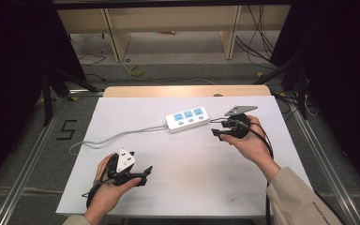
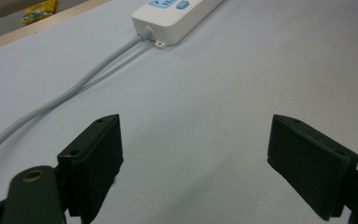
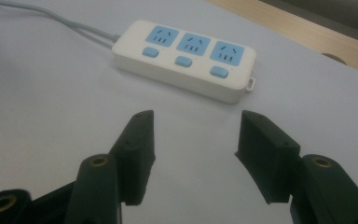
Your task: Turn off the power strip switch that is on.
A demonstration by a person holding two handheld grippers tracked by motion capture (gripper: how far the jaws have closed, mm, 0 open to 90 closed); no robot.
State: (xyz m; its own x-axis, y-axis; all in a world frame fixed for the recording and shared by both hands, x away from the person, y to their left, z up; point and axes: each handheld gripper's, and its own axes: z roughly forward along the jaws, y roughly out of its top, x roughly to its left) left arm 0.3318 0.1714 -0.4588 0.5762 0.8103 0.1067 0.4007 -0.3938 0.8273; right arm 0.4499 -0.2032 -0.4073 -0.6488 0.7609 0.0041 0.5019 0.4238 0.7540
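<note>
on the surface (image 1: 192,159): i see the power strip (image 1: 187,119) just beside my right tongs (image 1: 216,127)
right tongs: apart, empty
left tongs (image 1: 146,174): apart, empty

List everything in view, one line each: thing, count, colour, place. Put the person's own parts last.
power strip: one, white with three blue sockets and three blue switches, far middle of the sheet, nothing plugged in.
power strip cable: one, light grey, runs from the strip's left end to the sheet's left edge.
sheet: one, white, covers the table top.
table: one, light wood, bare strip along the far edge.
floor cables: several, dark, on the floor beyond the table.
left gripper: one, black, near left of the sheet, jaws open with nothing between them.
right gripper: one, black, just right of the strip, jaws open with nothing between them.
hands: two, each holding a gripper; right sleeve beige.
</note>
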